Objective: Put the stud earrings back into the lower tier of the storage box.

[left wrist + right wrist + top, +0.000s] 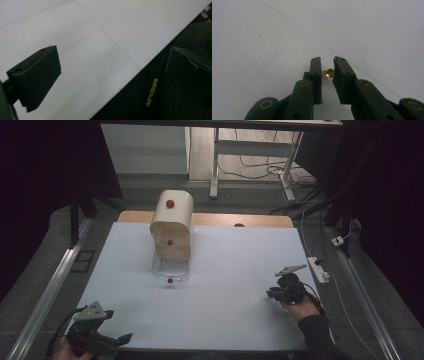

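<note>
a small gold piece (pixel 328 74) sits pinched between the 2 jaws of the right tongs (pixel 327 62), just behind their tips and off the white table (pixel 225 270); it is too small to tell a long axis or which way it points. the right tongs (pixel 272 293) hang near the table's right edge with bare surface all around, well apart from the cream cabinet (pixel 171 225) at the far side. the left tongs (pixel 120 340) stand wide open and empty at the near left edge.
</note>
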`<state>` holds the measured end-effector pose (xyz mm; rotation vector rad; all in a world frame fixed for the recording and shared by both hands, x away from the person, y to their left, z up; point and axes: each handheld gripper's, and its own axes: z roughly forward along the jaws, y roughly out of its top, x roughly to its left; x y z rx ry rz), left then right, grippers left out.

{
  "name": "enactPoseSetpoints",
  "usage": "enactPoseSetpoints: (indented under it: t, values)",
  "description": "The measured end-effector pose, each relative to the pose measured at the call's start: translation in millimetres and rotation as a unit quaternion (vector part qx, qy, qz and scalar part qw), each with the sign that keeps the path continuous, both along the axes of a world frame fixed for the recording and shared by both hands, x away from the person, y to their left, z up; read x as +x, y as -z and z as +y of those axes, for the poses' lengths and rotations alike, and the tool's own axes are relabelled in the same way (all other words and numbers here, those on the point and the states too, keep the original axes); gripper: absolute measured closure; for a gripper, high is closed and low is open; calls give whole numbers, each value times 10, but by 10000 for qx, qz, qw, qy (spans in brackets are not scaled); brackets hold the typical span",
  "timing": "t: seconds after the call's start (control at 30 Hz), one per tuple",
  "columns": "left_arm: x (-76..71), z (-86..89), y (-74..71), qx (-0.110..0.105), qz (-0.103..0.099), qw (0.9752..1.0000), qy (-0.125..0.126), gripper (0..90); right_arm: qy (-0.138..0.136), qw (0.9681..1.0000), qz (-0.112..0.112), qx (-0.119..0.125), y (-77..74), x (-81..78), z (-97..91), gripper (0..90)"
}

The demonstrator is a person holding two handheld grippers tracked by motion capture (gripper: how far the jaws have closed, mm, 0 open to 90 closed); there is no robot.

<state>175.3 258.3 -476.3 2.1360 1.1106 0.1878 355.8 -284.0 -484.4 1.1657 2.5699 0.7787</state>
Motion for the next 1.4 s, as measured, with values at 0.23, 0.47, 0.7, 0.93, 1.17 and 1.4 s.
enactPoseSetpoints:
  t: [0.23, 0.47, 0.7, 0.93, 1.17, 1.4]
  values:
    - [1, -1, 1, -6, 4, 10000, 6, 0, -193, 9994, -140, 233, -82, -34, 103, 778]
    - [3, 1, 1, -11, 8, 10000, 17, 0, -379, 9976, -261, 523, -149, -53, 229, 778]
    - [4, 4, 1, -30, 14, 10000, 20, 0, -656, 9954, -304, 621, -186, -64, 414, 778]
    - [6, 6, 2, -38, 20, 10000, 22, 0, -823, 9936, -366, 688, -210, -52, 534, 778]
    - [9, 5, 3, -40, 30, 10000, 26, 0, -910, 9915, -380, 847, -246, -41, 635, 777]
    - [13, 8, 5, -59, 44, 10000, 18, 0, -1049, 9887, -396, 996, -285, -22, 776, 777]
